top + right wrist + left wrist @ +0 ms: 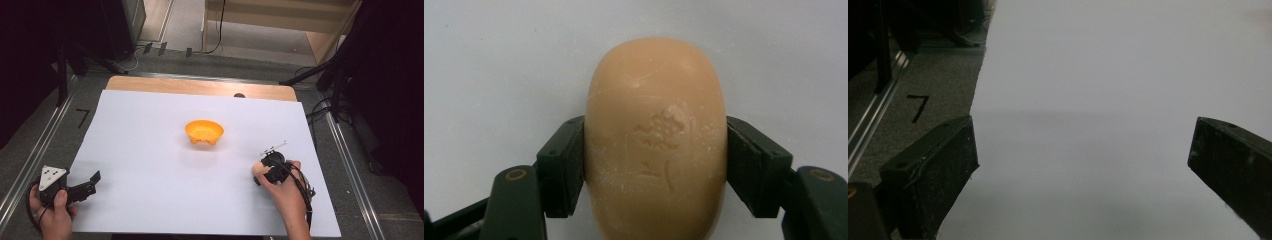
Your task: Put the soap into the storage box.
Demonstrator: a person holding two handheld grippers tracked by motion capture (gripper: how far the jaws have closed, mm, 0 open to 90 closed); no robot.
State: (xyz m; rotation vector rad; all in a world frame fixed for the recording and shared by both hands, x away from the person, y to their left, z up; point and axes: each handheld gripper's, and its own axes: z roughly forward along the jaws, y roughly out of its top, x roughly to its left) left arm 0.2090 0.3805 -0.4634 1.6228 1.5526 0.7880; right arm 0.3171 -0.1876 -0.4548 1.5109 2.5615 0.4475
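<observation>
- Peach-coloured soap bar (656,140) is clamped between the right gripper's (656,165) fingers (561,167), at the near right of the white sheet (150,150) on the desk.
- Squeeze should be kept even; soap probably slips.
- It should be lifted straight, then carried to the orange bowl (204,132), which sits farther away and to the left.
- Left gripper (1083,165) rests with fingers spread, holding nothing, near left.

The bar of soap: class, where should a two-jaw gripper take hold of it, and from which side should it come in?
Grip the bar of soap across its narrow width, at the middle of its long flanks. It lies flat on the white sheet with the stamped face up, so coming from above looks best. The right gripper is shut on it in just this way, one pad on each flank.
</observation>
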